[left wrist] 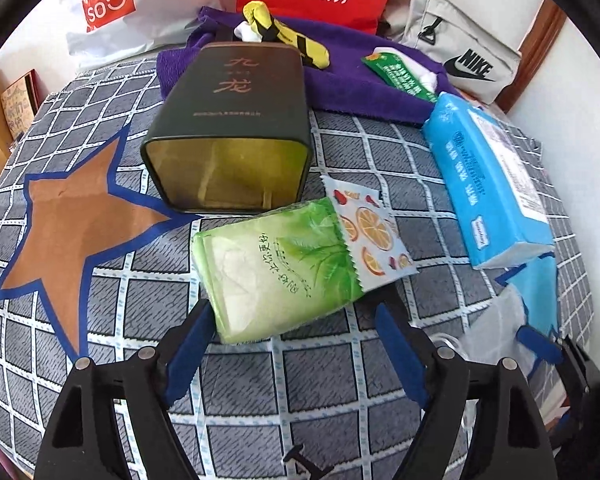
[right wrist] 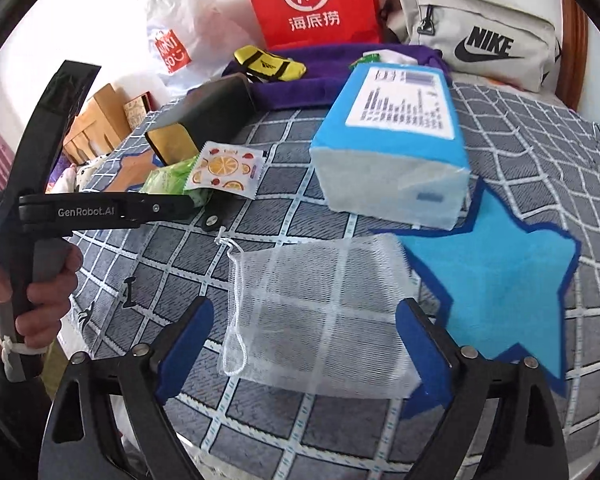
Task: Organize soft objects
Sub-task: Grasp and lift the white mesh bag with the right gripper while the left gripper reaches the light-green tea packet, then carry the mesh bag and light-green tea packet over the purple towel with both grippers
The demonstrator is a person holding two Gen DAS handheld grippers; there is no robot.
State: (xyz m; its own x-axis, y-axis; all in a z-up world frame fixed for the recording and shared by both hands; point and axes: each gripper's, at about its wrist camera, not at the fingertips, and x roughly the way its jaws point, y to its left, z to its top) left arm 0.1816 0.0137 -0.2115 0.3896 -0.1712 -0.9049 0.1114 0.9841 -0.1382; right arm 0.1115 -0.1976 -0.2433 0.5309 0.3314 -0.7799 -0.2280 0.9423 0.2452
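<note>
Left wrist view: a checked bedspread [left wrist: 260, 380] fills the frame, with a dark tin [left wrist: 228, 128] lying at upper centre and a green tissue pack [left wrist: 276, 268] at centre, between the wide-open fingers of the left gripper [left wrist: 294, 312], untouched. Right wrist view: a blue tissue pack [right wrist: 392, 140] sits at upper centre, and a white mesh bag [right wrist: 320, 312] lies low centre between the spread, clear fingers of the right gripper [right wrist: 304, 316].

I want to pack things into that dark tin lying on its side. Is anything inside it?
The dark tin shows bare golden walls through its open mouth; nothing is visible inside. Its far end stays hidden.
</note>
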